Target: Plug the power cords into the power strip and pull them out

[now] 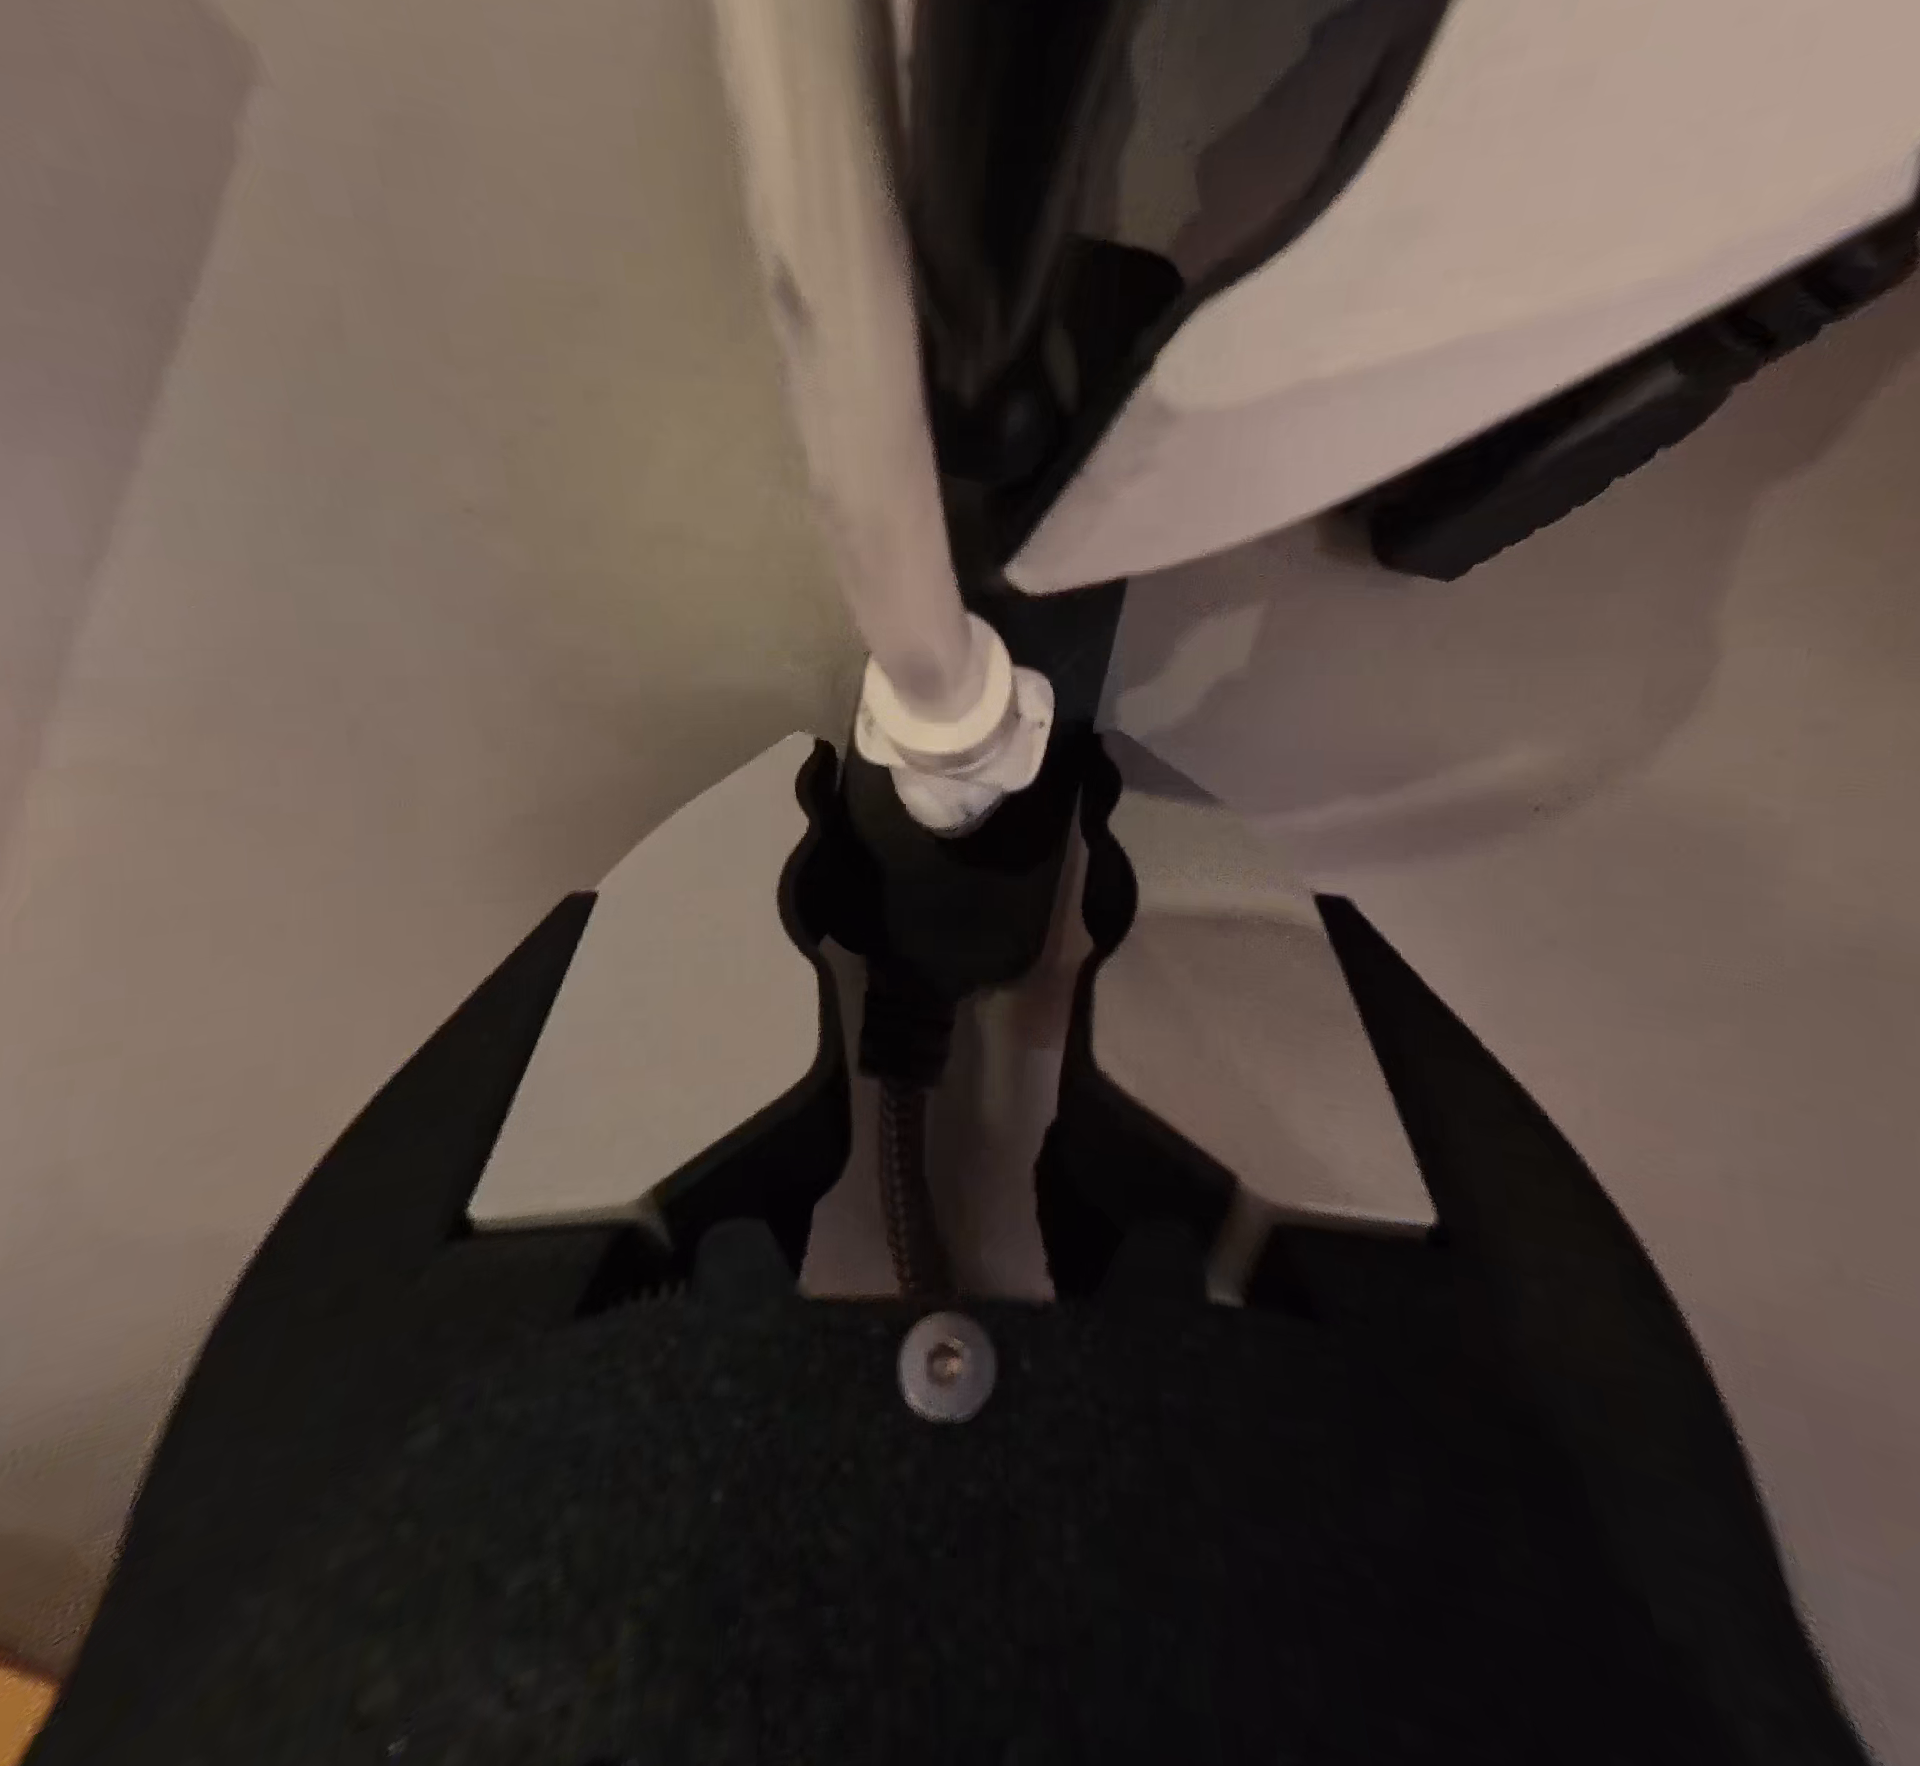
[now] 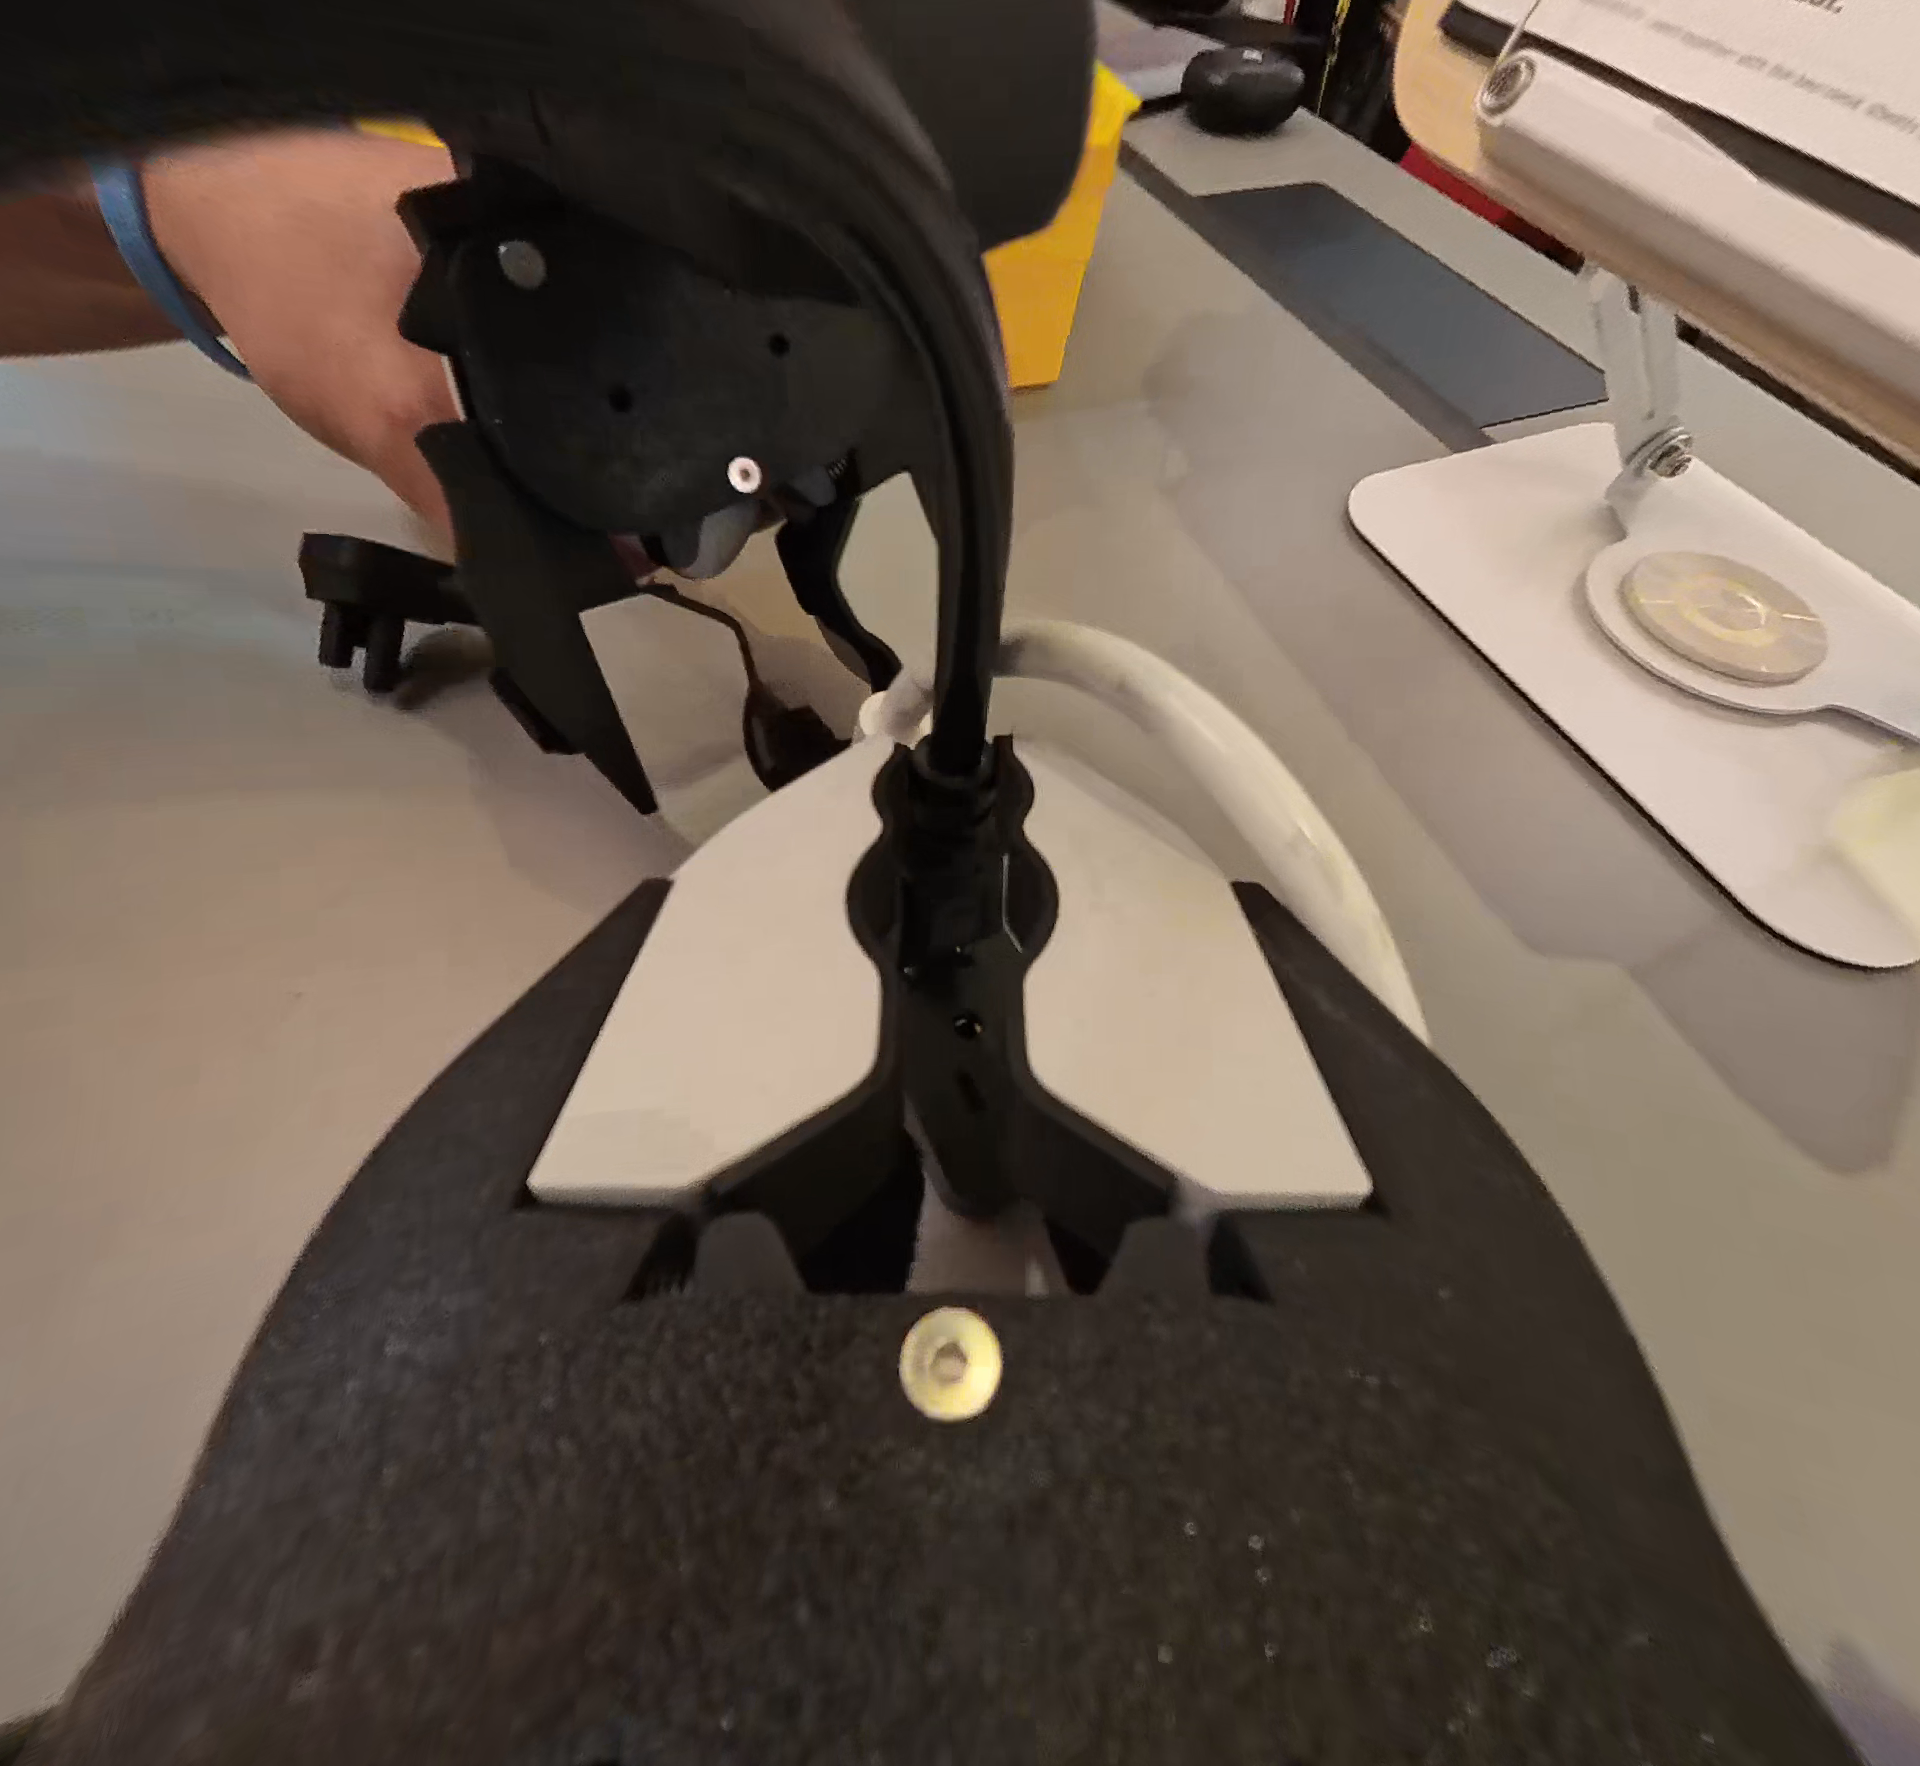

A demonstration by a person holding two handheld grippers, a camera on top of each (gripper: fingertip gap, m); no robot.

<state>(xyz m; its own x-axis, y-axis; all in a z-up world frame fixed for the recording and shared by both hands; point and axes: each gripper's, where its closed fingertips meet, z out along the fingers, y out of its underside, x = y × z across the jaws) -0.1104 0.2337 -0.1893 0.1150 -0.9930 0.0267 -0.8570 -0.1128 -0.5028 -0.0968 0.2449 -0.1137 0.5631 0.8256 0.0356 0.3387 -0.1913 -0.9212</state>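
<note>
Both hand-held grippers pinch cords: the left hand-held gripper (image 1: 951,843) a black plug (image 1: 940,869) beside the white cable (image 1: 883,469), the right hand-held gripper (image 2: 954,833) a black cord (image 2: 961,573) over the worktop (image 2: 1195,490). Power strip unseen; probably the pull-out stage, so next set these down.

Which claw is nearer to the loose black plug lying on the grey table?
Left. In the right wrist view the left claw hangs just beside the loose black plug, which lies apart on the table. The right claw is farther away, shut on a black cord.
</note>
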